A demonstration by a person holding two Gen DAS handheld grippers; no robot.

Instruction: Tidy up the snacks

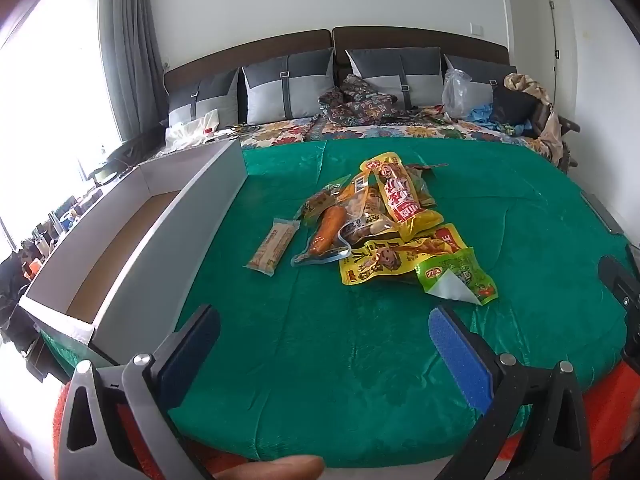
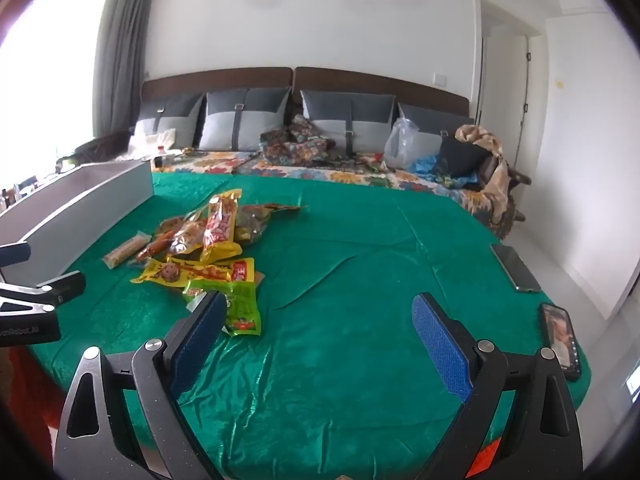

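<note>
A heap of snack packets [image 1: 384, 220] lies mid-table on the green cloth [image 1: 320, 360]: yellow bags, a sausage in clear wrap [image 1: 326, 230], a green packet [image 1: 460, 276] and a pale bar [image 1: 274, 245] lying apart on the left. My left gripper [image 1: 324, 332] hovers open in front of the heap, nothing between its blue pads. From the right wrist view the same heap [image 2: 208, 248] sits to the left, the green packet [image 2: 240, 308] beside the left finger. My right gripper [image 2: 320, 320] is open over bare cloth [image 2: 360, 360].
A long white cardboard box [image 1: 132, 248], open-topped, stands along the table's left edge; it also shows as the box [image 2: 80, 196]. Two phones [image 2: 516, 268] [image 2: 562, 340] lie at the right edge. A bed with cushions [image 1: 360, 80] and clutter lies behind.
</note>
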